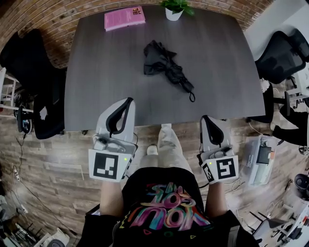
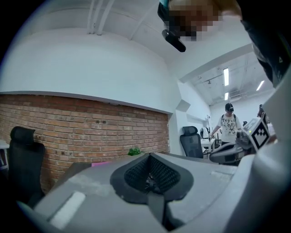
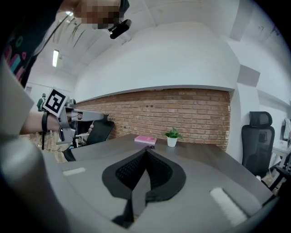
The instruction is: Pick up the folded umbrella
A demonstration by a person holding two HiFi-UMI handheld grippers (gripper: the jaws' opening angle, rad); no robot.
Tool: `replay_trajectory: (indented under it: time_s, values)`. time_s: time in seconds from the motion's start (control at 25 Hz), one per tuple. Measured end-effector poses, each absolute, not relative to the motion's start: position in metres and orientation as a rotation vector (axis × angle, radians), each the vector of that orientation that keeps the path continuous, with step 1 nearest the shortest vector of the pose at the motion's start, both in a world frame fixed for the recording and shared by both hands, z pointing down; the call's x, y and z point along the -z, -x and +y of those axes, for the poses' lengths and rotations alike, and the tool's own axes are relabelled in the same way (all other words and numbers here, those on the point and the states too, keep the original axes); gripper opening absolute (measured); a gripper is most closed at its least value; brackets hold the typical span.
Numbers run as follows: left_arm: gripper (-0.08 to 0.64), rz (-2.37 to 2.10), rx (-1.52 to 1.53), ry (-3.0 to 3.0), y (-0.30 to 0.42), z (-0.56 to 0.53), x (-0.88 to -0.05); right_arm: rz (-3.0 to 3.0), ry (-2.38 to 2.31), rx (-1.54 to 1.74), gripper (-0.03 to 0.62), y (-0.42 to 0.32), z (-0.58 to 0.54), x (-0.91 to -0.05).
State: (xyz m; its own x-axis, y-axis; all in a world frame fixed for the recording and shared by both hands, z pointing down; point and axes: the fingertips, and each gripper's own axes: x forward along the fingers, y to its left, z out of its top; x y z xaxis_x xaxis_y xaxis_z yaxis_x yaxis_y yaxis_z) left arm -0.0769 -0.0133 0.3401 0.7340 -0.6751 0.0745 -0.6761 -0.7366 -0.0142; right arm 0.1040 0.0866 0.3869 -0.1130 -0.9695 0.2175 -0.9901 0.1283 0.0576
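The folded black umbrella [image 1: 164, 65] lies on the dark grey table [image 1: 96, 87], right of its middle, with its handle strap [image 1: 191, 96] pointing toward me. My left gripper [image 1: 128, 100] hovers over the table's near edge, jaws together with nothing between them, well short of the umbrella. My right gripper [image 1: 204, 117] is at the near edge further right, also shut and empty. In the left gripper view the closed tips [image 2: 149, 155] face the brick wall. The right gripper view shows closed tips [image 3: 146, 150] aimed across the tabletop; the jaws mostly hide the umbrella there.
A pink book [image 1: 124, 17] and a small potted plant [image 1: 175, 8] sit at the table's far edge. Black office chairs stand to the left [image 1: 29, 62] and right [image 1: 282, 53]. A white device [image 1: 260, 159] lies on the wooden floor at right. A person [image 2: 228, 125] stands far off.
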Motion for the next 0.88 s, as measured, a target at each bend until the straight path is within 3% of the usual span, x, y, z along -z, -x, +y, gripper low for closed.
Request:
replay_trajectory:
  time_s: [0.88]
  values:
    - [0.001, -1.338, -0.075, -2.9, -0.018, -0.172, -0.296, -2.38, -1.779, -0.016, 0.002, -0.2, -0.113, -0.345]
